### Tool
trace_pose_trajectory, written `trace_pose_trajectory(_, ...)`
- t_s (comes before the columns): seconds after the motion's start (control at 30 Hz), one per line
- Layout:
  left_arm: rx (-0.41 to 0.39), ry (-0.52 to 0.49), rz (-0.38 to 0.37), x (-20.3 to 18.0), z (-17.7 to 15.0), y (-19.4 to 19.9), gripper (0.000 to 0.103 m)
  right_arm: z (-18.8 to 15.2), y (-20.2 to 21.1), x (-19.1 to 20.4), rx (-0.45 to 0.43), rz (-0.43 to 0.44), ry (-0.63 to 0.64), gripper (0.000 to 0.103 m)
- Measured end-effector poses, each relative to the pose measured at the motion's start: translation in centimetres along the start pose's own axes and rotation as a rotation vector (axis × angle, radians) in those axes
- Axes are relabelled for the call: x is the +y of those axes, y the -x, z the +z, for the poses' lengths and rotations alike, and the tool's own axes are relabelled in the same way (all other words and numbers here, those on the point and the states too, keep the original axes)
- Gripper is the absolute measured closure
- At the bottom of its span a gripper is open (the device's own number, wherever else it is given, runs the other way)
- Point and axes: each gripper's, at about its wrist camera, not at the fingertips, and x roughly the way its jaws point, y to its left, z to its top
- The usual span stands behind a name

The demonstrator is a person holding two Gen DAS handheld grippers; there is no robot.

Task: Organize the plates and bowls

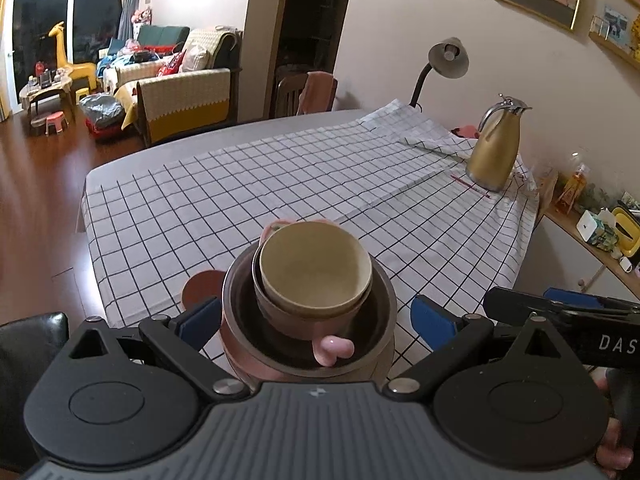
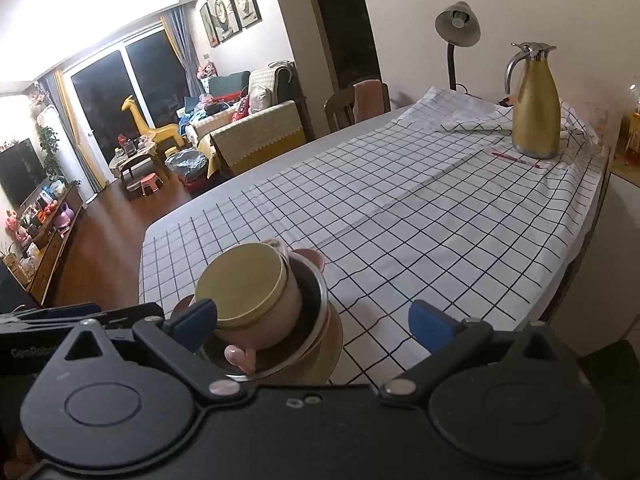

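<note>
Two grippers are hovering over the near end of a long table [image 1: 224,136], which is wearing a white cloth with a black grid [image 1: 320,184]; a strip of bare grey top is showing along the far and left edges. On the far right corner a gold jug with a silver lid [image 1: 494,150] is standing upright on the cloth, with a red pen [image 1: 470,187] lying just beside its base and a grey desk lamp [image 1: 448,58] leaning over from behind.

Near the front edge a stack of dishes is sitting. A wide dark metal bowl [image 1: 372,332] is forming the outer ring, resting on a pink dish [image 1: 240,354] below it. Inside it a pink bowl [image 1: 280,316] is nesting, and a cream bowl [image 1: 316,270] is sitting tilted in that one. A small pink handle [image 1: 332,350] is poking up over the metal rim at the near side. A brown plate [image 1: 200,286] is peeking out at the stack's left.

The left gripper [image 1: 316,316] is standing with its blue pads wide apart, one on either side of the stack, touching nothing I can make out. The right gripper [image 2: 316,318] is likewise spread open, its left pad just beside the cream bowl and its right pad over bare cloth.
</note>
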Motion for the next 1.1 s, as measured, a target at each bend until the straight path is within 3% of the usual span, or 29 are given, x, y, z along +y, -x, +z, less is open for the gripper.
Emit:
trace_pose_trajectory(0.37, 0.041, 0.014, 0.012, 0.0, -0.5, -0.7, 0.002, 0.0, -1.0, 0.4, 0.034, 0.015, 0.032, 0.001)
trace_pose_trajectory(0.73, 0.011, 0.010, 0.030, 0.1, -0.3, -0.4, 0.002, 0.1, -1.6, -0.1, 0.059, -0.004, 0.019, 0.001)
trace_pose_trajectory(1.1, 0.029, 0.020, 0.029, 0.2, 0.1, -1.1, 0.002, 0.4, -2.4, -0.2, 0.092, -0.004, 0.030, 0.001)
